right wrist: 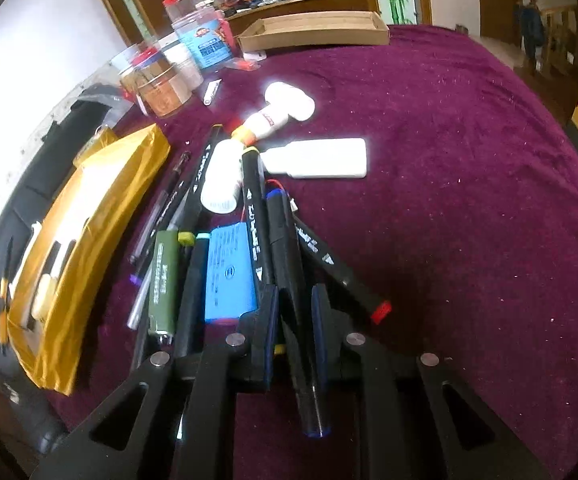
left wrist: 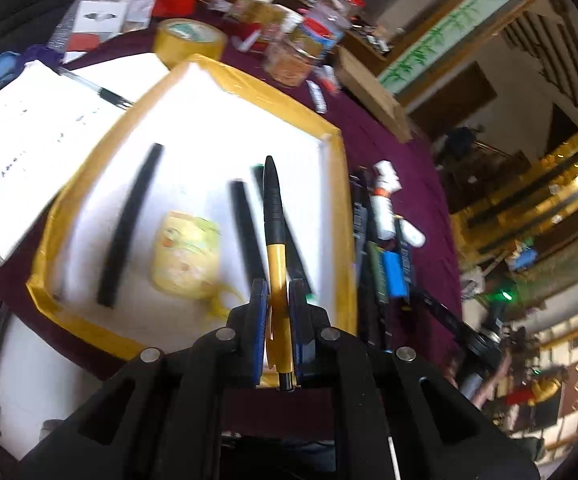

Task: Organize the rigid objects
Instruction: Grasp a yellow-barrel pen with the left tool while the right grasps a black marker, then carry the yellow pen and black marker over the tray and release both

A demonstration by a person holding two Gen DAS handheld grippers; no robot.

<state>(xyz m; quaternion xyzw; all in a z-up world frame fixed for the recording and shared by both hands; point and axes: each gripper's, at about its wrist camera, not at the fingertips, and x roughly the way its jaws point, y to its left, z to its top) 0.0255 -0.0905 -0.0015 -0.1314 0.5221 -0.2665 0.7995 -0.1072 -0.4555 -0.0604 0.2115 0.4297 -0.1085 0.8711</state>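
My left gripper (left wrist: 277, 286) is shut on a yellow-and-black pen (left wrist: 273, 208), which points forward over a white tray with a yellow taped rim (left wrist: 65, 204). In the tray lie black markers (left wrist: 129, 228) and a pale yellow item (left wrist: 185, 256). My right gripper (right wrist: 295, 292) is shut on a black marker with a blue end (right wrist: 283, 240), over a pile on the purple cloth. The pile holds a blue battery pack (right wrist: 229, 272), a green cylinder (right wrist: 163, 280), a red-capped marker (right wrist: 341, 276) and white bottles (right wrist: 317, 158). The tray (right wrist: 89, 208) lies left of the pile.
An open notebook with a pen (left wrist: 29, 128) lies left of the tray, and a tape roll (left wrist: 189, 40) behind it. Plastic jars (right wrist: 161, 84) and a flat cardboard box (right wrist: 313, 28) stand at the back. Purple cloth (right wrist: 469, 200) spreads right of the pile.
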